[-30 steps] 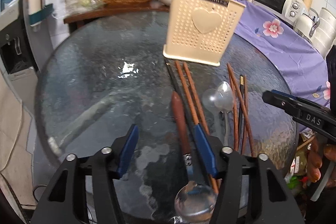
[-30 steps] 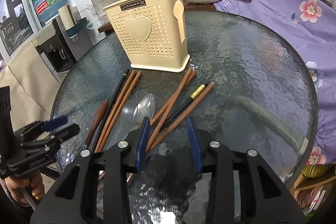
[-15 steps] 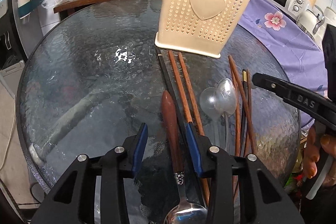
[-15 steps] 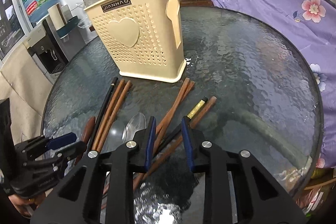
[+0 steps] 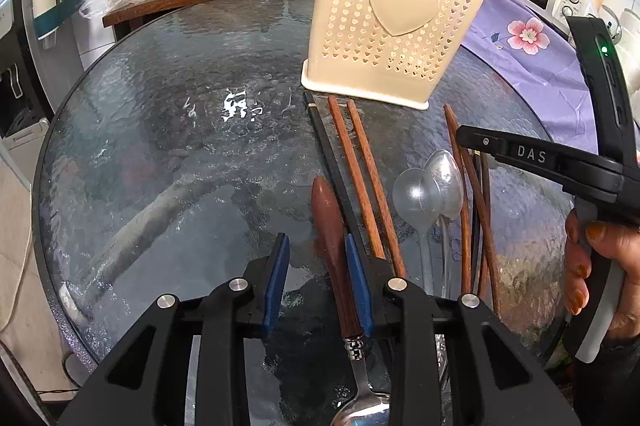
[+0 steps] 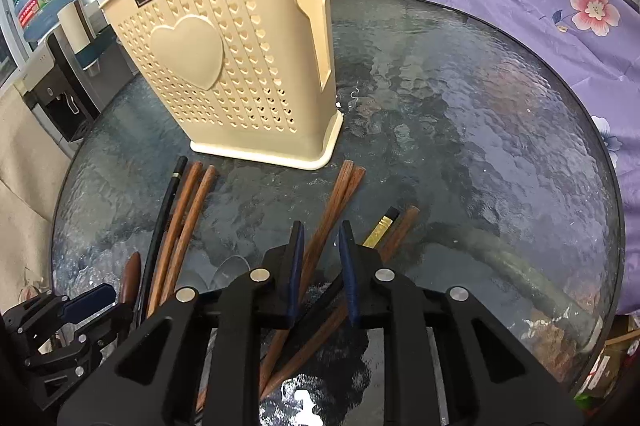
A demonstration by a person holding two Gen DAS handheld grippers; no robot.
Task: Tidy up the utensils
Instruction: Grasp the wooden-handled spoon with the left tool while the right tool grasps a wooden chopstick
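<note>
Both grippers are closing to pick up things for the holder (image 5: 396,22): the left gripper (image 5: 316,274) around the brown-handled spoon (image 5: 332,226), the right gripper (image 6: 320,266) around brown chopsticks (image 6: 324,226), neither squeezing yet.

1. Left wrist view: low and close over the round glass table (image 5: 160,154), angled steeply down past its own fingers toward the cream utensil holder (image 5: 396,22).
2. Right wrist view: the same steep, close angle, from the holder's other side.
3. Both share the holder (image 6: 224,66), the table and the wooden chopsticks (image 5: 360,178).

Bright, sharp; fisheye-bent edges, tabletop (image 5: 168,154) glare
</note>
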